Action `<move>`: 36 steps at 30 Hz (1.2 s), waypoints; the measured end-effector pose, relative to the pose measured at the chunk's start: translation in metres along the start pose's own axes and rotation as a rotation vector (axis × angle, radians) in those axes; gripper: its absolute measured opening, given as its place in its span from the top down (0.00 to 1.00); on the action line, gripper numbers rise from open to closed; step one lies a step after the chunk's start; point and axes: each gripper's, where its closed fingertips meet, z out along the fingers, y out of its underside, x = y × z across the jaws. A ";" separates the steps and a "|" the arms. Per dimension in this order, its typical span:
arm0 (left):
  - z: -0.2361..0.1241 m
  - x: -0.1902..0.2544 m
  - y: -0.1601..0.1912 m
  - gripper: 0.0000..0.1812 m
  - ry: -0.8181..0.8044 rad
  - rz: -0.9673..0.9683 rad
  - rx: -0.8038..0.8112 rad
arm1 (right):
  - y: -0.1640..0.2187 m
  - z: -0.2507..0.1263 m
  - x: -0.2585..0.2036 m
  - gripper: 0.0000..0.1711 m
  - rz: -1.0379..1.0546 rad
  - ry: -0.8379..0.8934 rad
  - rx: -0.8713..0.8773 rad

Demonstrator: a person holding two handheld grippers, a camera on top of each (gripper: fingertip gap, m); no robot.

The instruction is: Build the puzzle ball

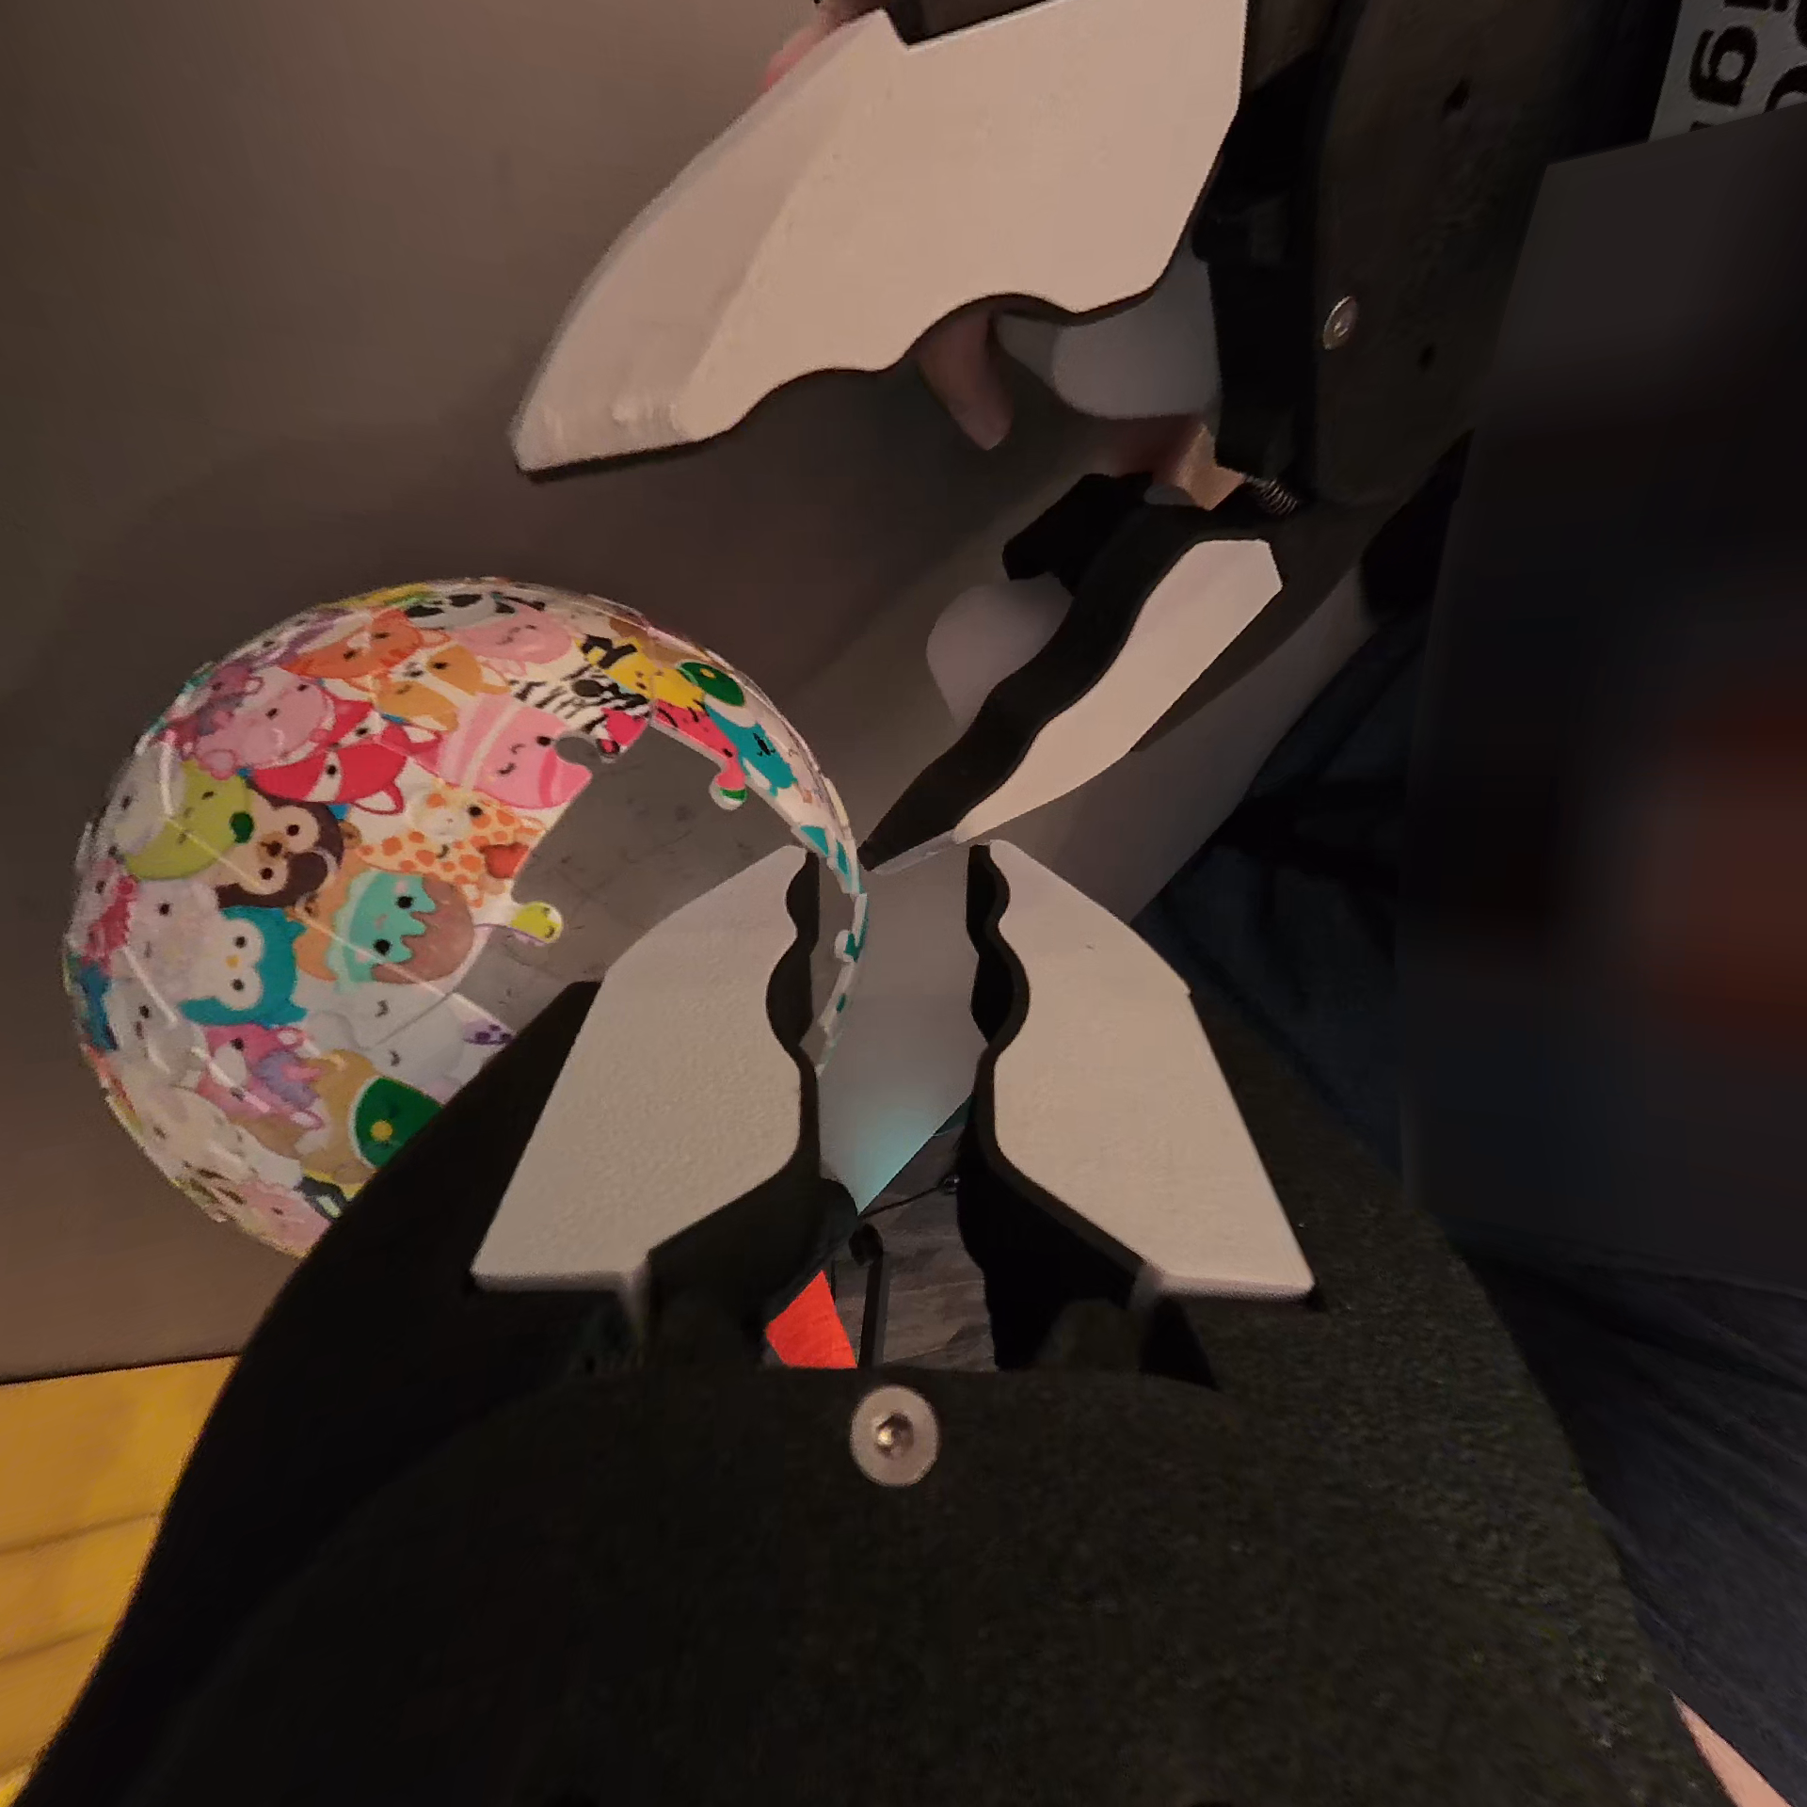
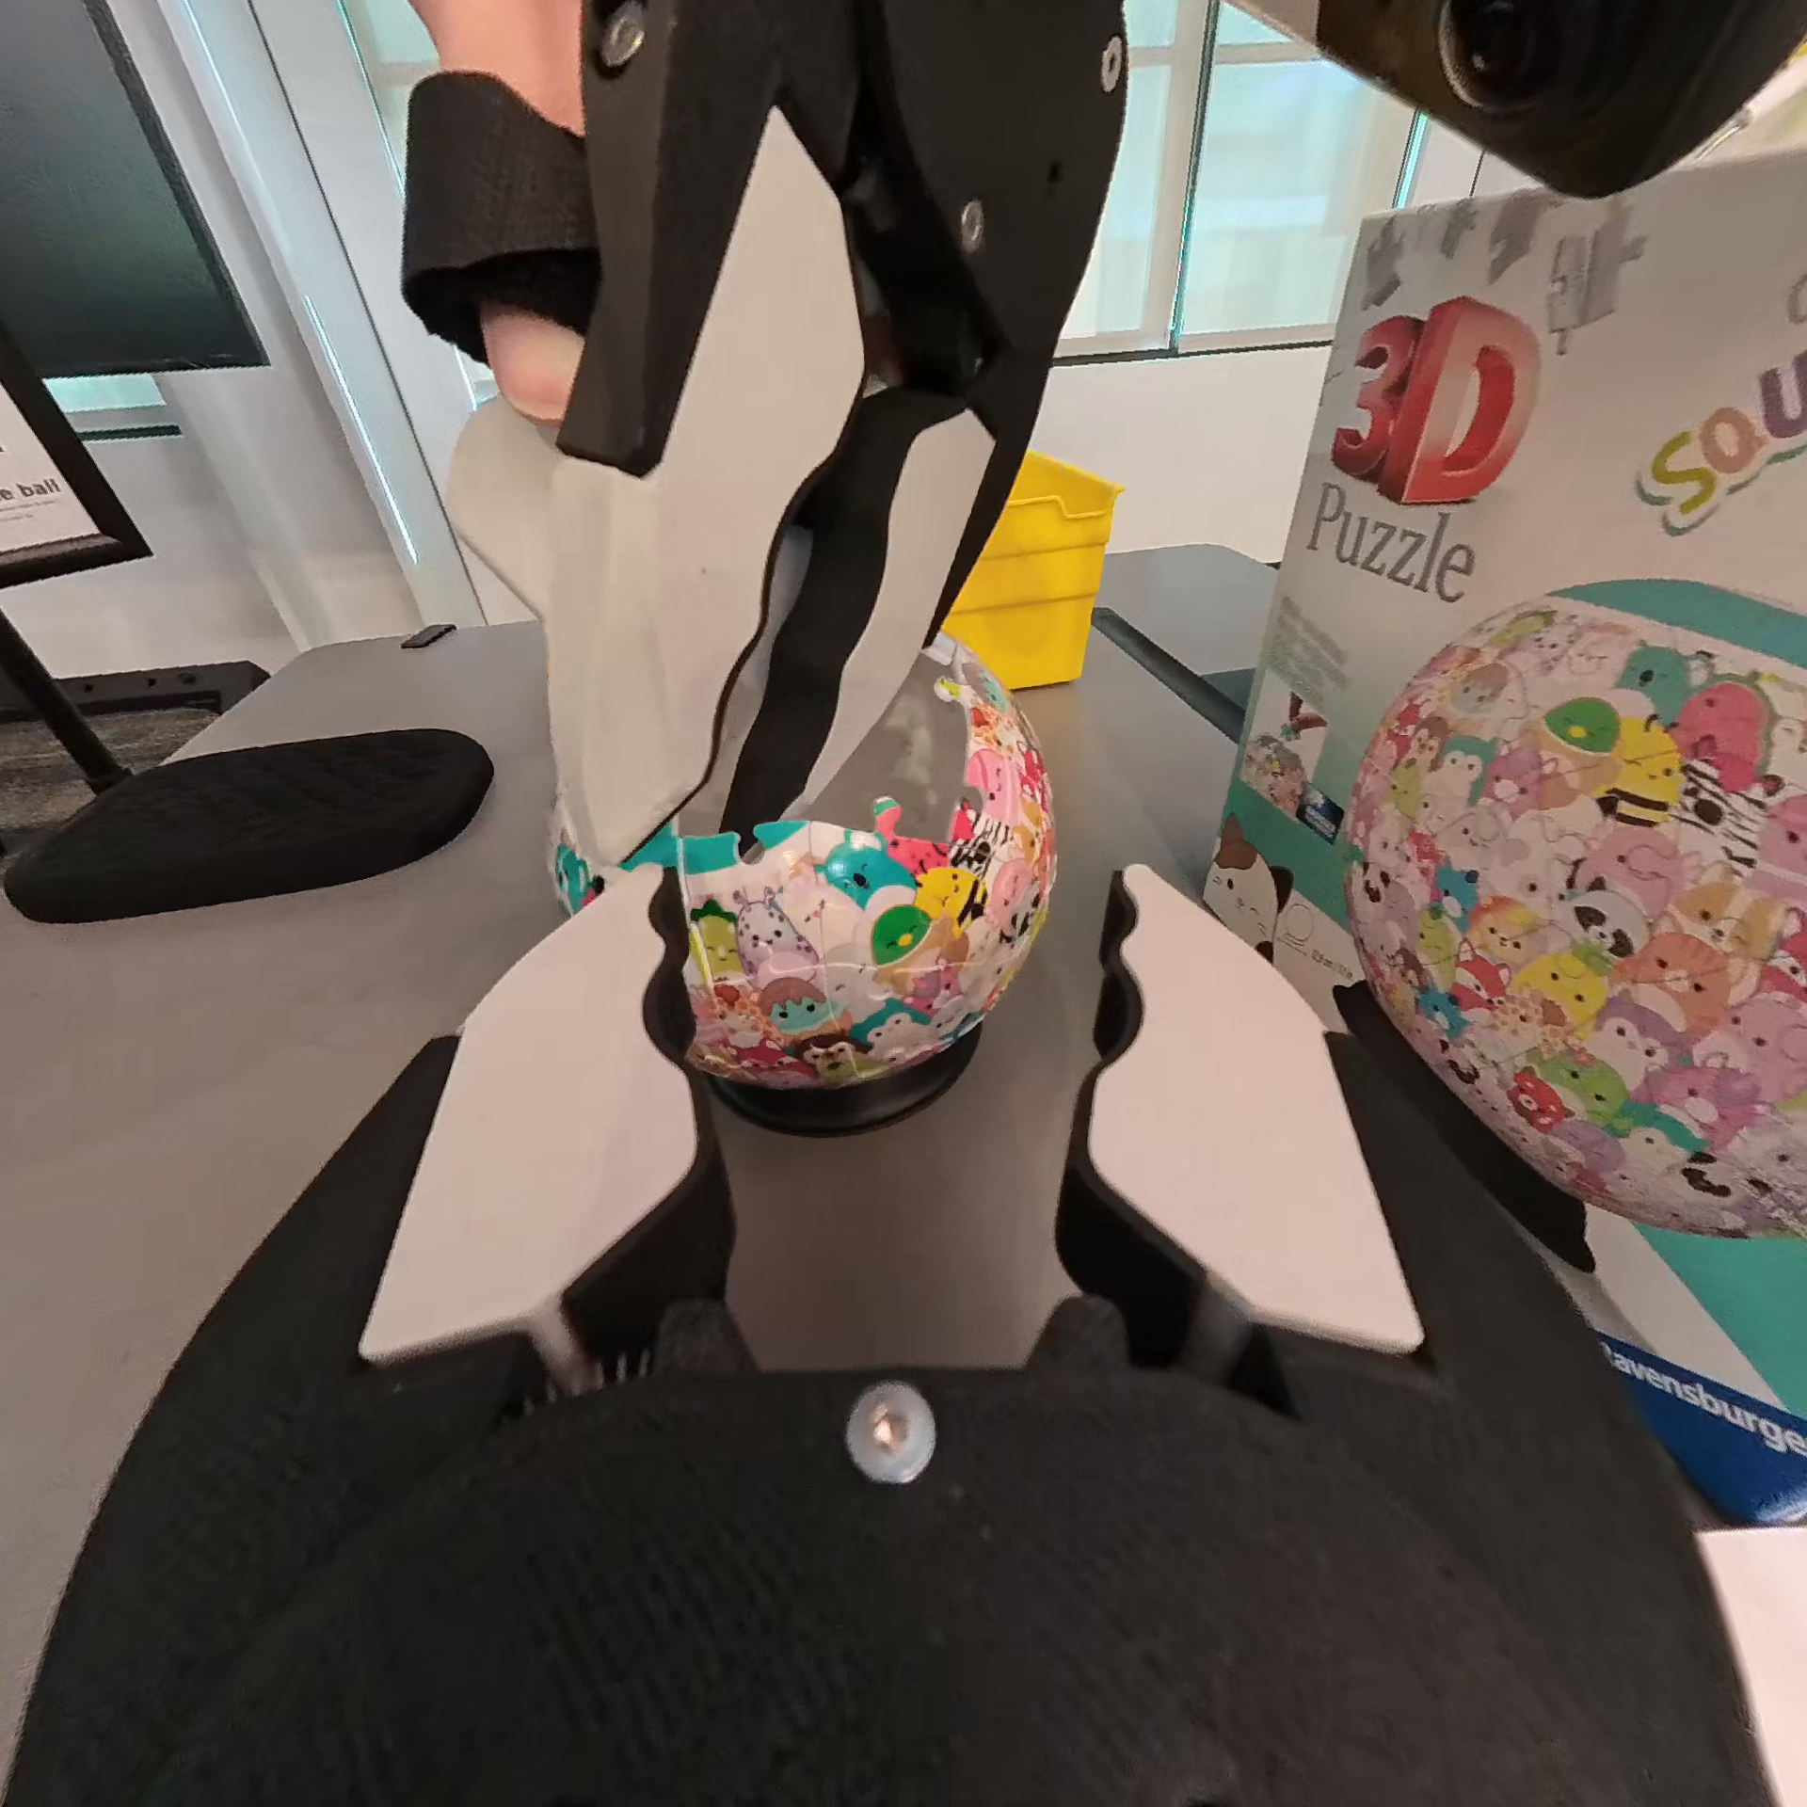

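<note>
puzzle ball (image 2: 860,929) sits on its black stand (image 2: 841,1100) on the grey table (image 2: 196,1076), mostly built, with an open gap at the top and jagged tab edges round the hole. my left gripper (image 2: 675,821) comes down from above, tips at the rim of that gap; its fingers look nearly together there. i can't tell if a piece is pinched between them, since the tips are partly hidden in both views. right gripper (image 2: 885,939) is spread wide and holds nothing, with the ball just ahead between its fingers.

my read is we're seating a piece at the rim. to do it well i'd line the tabs up with the cut-outs first and press lightly along the curve, not straight down. the shell looks thin and could flex or pop neighbours. i'd steady the ball with the right gripper low on its side, near the stand.

containers: yellow bin (image 2: 1036,577) behind the ball, contents not visible. puzzle box (image 2: 1467,684) stands on the right, and i can't tell whether anything is inside.
</note>
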 end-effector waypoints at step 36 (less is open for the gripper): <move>-0.008 0.005 0.004 0.86 -0.040 0.019 -0.015 | 0.004 -0.003 -0.001 0.52 -0.108 -0.006 -0.030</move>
